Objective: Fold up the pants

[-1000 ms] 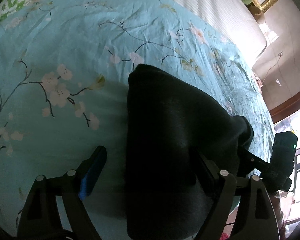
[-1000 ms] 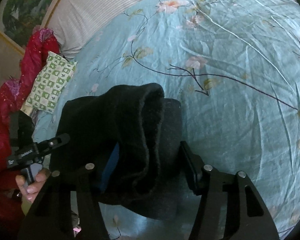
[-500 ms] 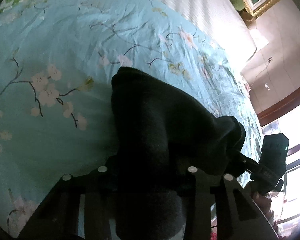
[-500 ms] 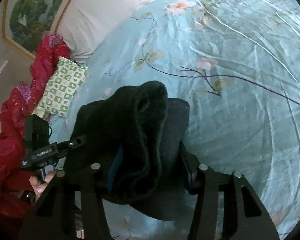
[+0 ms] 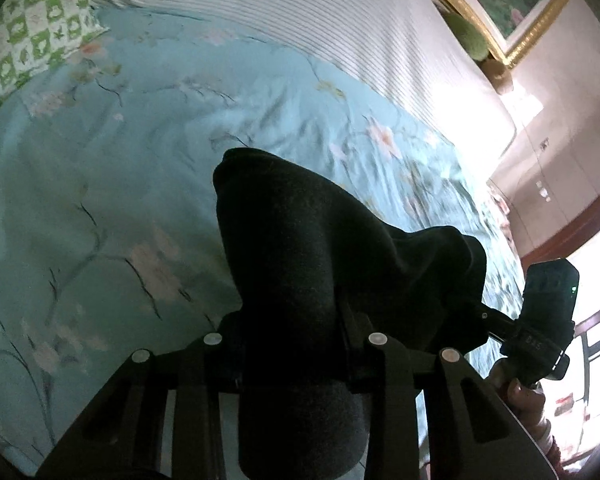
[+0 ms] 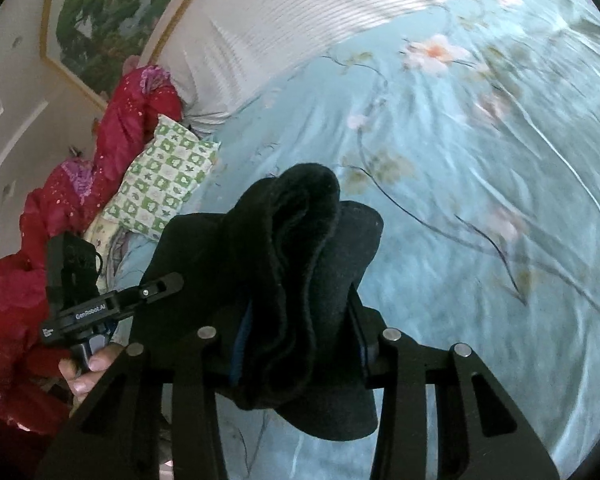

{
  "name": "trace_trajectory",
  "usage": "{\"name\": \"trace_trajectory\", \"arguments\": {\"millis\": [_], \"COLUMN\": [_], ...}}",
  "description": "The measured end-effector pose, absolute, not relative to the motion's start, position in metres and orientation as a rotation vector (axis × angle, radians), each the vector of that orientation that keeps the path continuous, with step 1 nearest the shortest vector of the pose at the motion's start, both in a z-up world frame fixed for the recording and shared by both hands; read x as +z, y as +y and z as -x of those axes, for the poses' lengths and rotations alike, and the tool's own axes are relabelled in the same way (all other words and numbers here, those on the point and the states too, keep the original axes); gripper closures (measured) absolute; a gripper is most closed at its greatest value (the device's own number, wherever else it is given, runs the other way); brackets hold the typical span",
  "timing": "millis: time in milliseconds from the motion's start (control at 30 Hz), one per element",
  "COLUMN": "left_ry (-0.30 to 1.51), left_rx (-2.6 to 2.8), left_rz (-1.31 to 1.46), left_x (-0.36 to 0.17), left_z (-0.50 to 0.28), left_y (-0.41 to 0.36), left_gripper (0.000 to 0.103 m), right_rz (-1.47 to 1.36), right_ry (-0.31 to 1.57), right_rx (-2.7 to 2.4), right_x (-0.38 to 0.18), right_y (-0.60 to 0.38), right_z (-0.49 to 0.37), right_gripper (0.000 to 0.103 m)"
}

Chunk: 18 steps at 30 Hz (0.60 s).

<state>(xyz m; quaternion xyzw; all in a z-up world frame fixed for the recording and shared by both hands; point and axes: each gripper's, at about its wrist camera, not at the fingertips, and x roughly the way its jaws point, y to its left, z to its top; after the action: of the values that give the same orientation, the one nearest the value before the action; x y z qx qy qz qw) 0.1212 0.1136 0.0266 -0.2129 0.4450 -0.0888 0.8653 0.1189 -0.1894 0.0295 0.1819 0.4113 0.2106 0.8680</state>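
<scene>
The black pants (image 5: 300, 248) are bunched into a thick folded bundle, held up above the turquoise floral bedsheet (image 5: 100, 184). My left gripper (image 5: 292, 344) is shut on one end of the bundle; its fingertips are hidden in the cloth. My right gripper (image 6: 300, 340) is shut on the other end of the pants (image 6: 284, 240), with folds draped over its jaws. Each view shows the other gripper beside the bundle: the right gripper (image 5: 540, 320) in the left wrist view, the left gripper (image 6: 100, 308) in the right wrist view.
A striped white bedcover (image 5: 320, 12) lies at the head of the bed. A green checked pillow (image 6: 160, 176) and a red quilt (image 6: 80, 184) sit at the bed's edge. A gold-framed painting (image 6: 100, 20) hangs on the wall.
My left gripper has closed on the pants. Both grippers have lifted the bundle up off the sheet and tilted toward the head of the bed.
</scene>
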Motion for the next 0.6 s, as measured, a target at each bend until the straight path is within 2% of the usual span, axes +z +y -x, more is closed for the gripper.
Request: {"name": "trace_trajectory", "arguments": {"millis": [600], "left_ry": [0.956], "left_rx": [-0.072], "left_rz": [0.449], "left_x": [0.005], "left_z": [-0.150], "left_y": [0.158], "left_gripper": [0.067], "right_rz": [-0.321], "right_ry": [0.936], "right_rx": [0.477], "right_x": [0.006], "right_y": [-0.149], "right_z": [-0.186], "right_gripper": [0.060]}}
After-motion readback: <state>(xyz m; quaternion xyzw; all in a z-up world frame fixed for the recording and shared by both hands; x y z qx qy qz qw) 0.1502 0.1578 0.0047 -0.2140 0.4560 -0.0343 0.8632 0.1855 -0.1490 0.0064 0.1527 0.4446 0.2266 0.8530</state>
